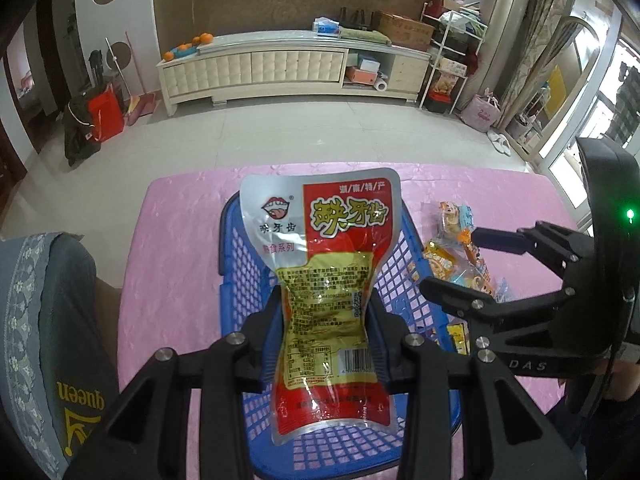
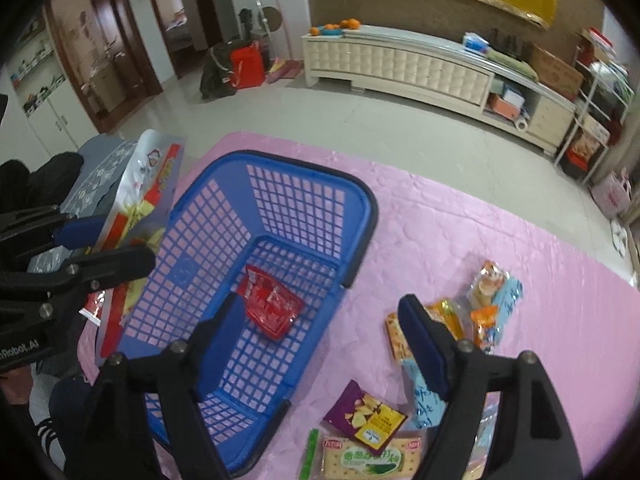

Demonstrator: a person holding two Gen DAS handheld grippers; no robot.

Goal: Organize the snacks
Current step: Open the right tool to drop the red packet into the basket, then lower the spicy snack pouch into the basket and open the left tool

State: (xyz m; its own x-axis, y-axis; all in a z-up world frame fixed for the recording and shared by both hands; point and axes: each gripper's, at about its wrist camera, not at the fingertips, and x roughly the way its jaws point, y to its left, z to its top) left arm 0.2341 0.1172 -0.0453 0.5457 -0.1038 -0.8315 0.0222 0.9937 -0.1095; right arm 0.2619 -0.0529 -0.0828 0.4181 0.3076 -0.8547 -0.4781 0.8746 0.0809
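My left gripper is shut on a silver, red and yellow snack pouch and holds it upright above the blue plastic basket. The right wrist view shows that pouch at the basket's left side, with the left gripper around it. My right gripper is open and empty, over the basket's right rim. A red snack packet lies on the basket floor. My right gripper also shows at the right of the left wrist view.
Loose snacks lie on the pink tablecloth right of the basket: a purple chip bag, a green cracker pack, orange and light-blue packets. A grey cushion sits at the left table edge.
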